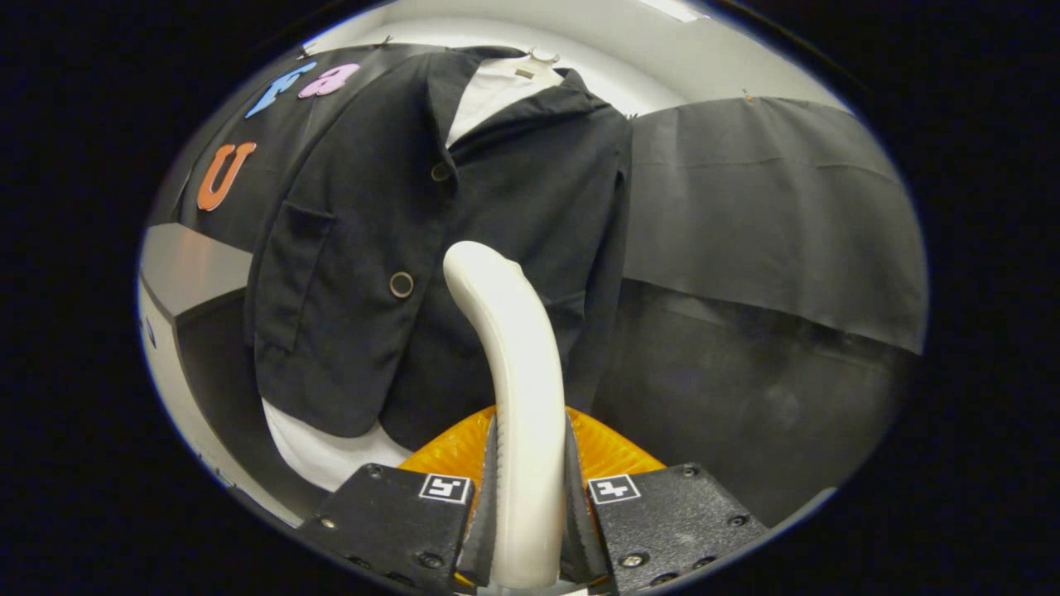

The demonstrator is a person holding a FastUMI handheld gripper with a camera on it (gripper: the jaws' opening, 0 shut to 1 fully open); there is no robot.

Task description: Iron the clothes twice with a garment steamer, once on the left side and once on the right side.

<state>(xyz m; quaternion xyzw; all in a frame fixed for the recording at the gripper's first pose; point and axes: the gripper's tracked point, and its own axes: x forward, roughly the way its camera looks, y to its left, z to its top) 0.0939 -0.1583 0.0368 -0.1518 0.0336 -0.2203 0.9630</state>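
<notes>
A dark jacket (464, 215) hangs over a white shirt (497, 91) on the booth's wall, straight ahead. My gripper (527, 488) is shut on the white handle of the garment steamer (513, 389), with both fingers pressed on its sides. The handle curves up from between the fingers and its rounded top stands in front of the jacket's lower middle, just right of the lower button (402, 285). I cannot tell whether the steamer's head touches the cloth. An orange part (609, 451) shows behind the handle, just above the fingers.
A black cloth (770, 232) hangs to the right of the jacket. A grey table edge (186, 265) lies to the left, below the wall. The white shirt's hem (323, 451) hangs out under the jacket at the lower left.
</notes>
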